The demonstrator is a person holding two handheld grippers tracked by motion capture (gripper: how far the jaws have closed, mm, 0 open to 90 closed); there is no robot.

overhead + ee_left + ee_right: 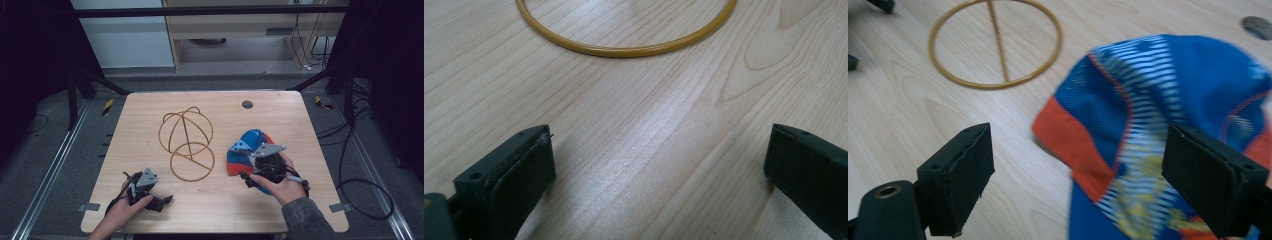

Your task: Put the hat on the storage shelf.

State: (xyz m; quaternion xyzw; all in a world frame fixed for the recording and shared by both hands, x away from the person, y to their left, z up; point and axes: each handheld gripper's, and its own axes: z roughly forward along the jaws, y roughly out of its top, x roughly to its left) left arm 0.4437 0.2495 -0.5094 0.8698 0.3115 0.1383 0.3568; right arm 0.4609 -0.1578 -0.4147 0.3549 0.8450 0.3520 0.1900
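Between and just ahead of the right gripper (1078, 175), whose jaws stand wide apart around nothing, lies the blue-and-orange cap (1168, 115), and a shallow bite on its limp fabric might slip, while the left gripper (659, 170) rests spread near the wire stand (187, 142).
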